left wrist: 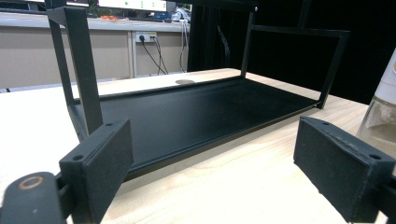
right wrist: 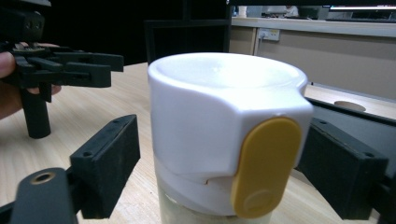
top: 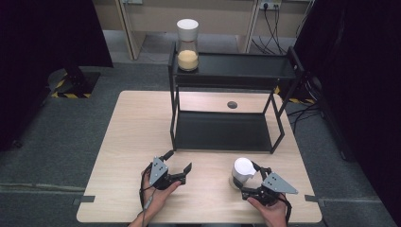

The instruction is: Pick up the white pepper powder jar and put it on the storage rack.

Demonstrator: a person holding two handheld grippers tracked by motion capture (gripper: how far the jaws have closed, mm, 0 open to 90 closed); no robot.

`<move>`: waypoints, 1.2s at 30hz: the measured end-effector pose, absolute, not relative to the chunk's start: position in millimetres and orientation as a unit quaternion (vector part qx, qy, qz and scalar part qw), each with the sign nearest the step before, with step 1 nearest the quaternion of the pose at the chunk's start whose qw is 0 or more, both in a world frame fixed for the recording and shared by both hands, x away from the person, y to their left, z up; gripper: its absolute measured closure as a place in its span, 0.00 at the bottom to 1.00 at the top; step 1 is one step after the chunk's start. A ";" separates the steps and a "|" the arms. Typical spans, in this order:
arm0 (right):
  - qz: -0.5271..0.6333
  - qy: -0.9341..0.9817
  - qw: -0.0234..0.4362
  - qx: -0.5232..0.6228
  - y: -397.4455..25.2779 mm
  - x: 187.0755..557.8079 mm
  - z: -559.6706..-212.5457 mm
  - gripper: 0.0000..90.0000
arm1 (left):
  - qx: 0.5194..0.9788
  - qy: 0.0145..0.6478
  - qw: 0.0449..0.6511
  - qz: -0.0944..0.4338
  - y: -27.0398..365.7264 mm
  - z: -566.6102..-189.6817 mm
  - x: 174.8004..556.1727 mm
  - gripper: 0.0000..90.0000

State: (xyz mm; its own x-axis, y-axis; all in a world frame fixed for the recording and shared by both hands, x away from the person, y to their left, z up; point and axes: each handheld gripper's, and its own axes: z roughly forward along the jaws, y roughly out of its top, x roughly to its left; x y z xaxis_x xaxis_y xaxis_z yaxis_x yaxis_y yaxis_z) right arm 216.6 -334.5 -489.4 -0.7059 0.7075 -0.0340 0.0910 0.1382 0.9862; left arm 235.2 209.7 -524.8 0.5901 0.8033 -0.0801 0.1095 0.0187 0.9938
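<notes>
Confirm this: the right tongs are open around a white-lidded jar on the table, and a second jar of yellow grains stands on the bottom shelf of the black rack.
One detail is wrong: the second jar stands on the top shelf of the black rack, not the bottom, as the high view shows. The rest holds: the right tongs are open around the white-lidded jar on the table.

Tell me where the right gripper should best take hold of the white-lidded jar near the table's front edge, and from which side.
Probably on the white lid of the jar, coming level from the person's side. The jar stands upright and the right gripper already has an open jaw on either flank. Keep the pads clear of the yellow tab.
</notes>
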 end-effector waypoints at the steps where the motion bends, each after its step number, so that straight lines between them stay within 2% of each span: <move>1: 0.592 0.709 0.260 0.282 -334.1 217.3 -489.3 0.20 | 0.642 0.355 0.619 0.280 209.9 -524.9 235.3 0.13; 16: 0.584 0.719 0.255 0.278 -331.3 224.1 -490.5 0.33 | 0.642 0.354 0.619 0.280 210.1 -525.1 235.4 0.13; 27: 0.583 0.711 0.258 0.297 -327.1 218.9 -489.1 0.34 | 0.643 0.353 0.620 0.279 210.5 -525.1 235.7 0.13; 36: 0.594 0.685 0.287 0.311 -327.6 210.7 -476.4 0.34 | 0.642 0.354 0.620 0.279 210.6 -525.3 235.6 0.13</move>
